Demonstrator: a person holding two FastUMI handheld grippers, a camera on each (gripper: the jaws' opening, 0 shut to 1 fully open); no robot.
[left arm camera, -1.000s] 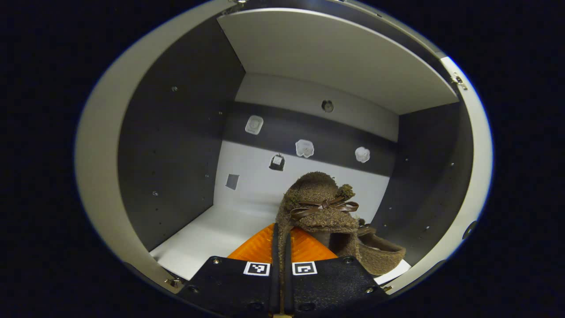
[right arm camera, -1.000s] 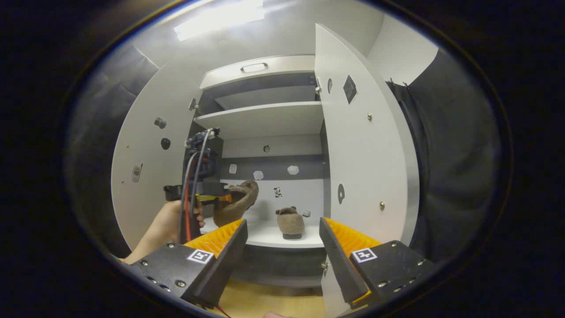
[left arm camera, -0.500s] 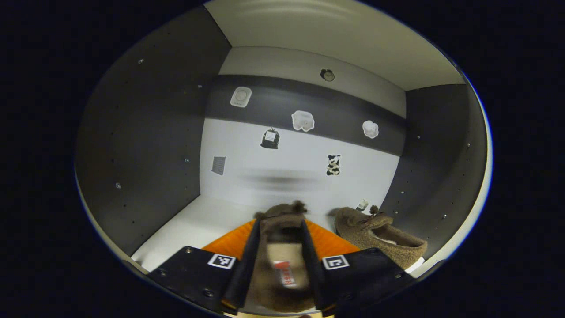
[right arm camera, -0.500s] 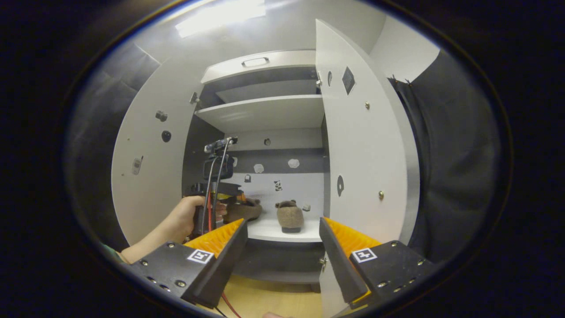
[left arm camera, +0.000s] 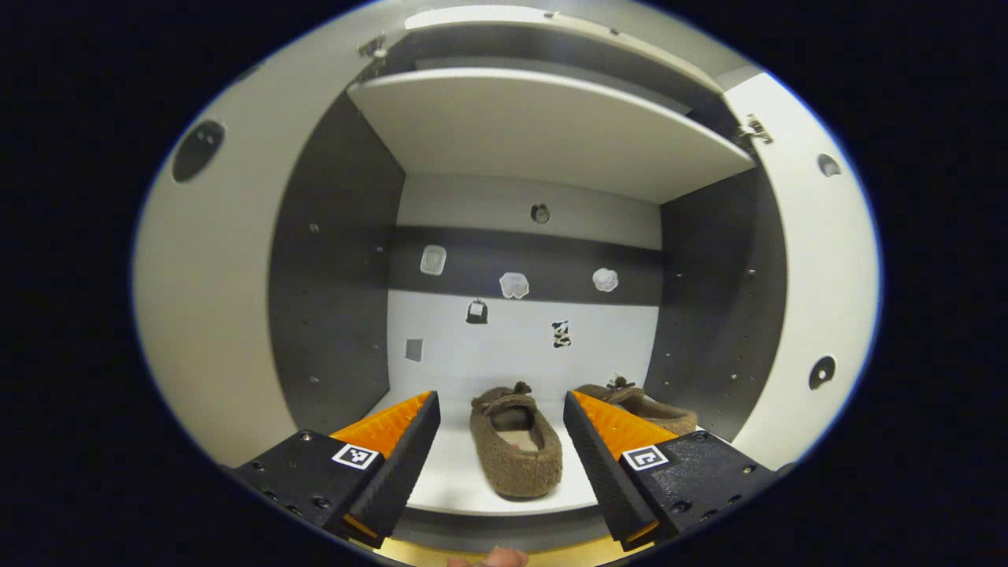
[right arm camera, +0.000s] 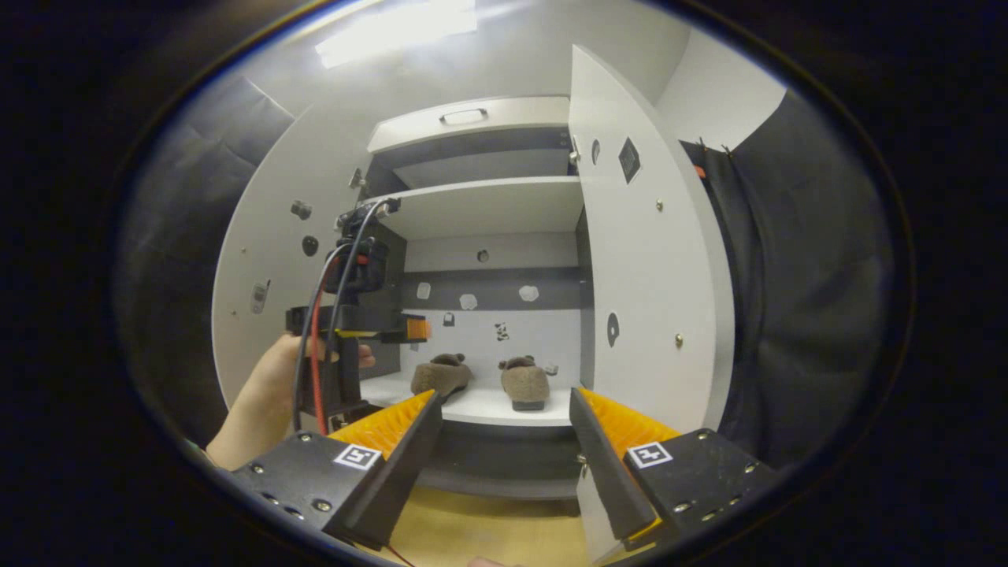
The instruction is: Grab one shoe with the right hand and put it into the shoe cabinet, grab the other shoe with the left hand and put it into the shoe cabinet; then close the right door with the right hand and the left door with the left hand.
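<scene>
Two brown fuzzy shoes lie inside open shoe cabinet

A recording booth staged as a home hallway: a white shoe cabinet stands on wood flooring between black cloth walls.

walls: dark cloth, pale wall | floor: light wood | light: bright ceiling panel

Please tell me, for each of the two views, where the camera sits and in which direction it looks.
Left gripper view: rides on the left tool, open, facing straight into the shoe cabinet at two slippers.
Right gripper view: rides on the right tool, open, farther back, facing the cabinet; a hand holds the left tool.
Shared: both slippers, the shelf, both open doors.
</scene>
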